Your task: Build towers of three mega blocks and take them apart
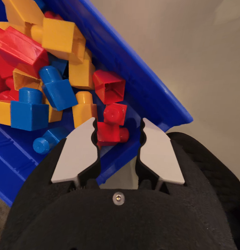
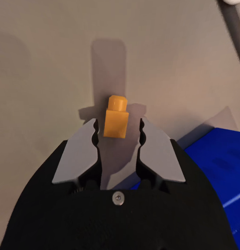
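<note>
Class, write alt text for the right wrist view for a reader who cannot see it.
An open claw frames a single orange block on a pale table, gaps on both sides. A blue bin's corner shows at the right.

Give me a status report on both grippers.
Left gripper open over blue bin, red block between its fingers, ungripped. Right gripper open, straddling lone yellow block on table. Nothing obstructing.

The blue bin (image 1: 130,65) runs off the top and left edges, so plenty of the block pile (image 1: 35,54) is cut off. The left gripper's fingers (image 1: 81,146) cover part of a red block (image 1: 108,132). In the right wrist view only a blurry corner of the bin (image 2: 218,169) shows.
</note>
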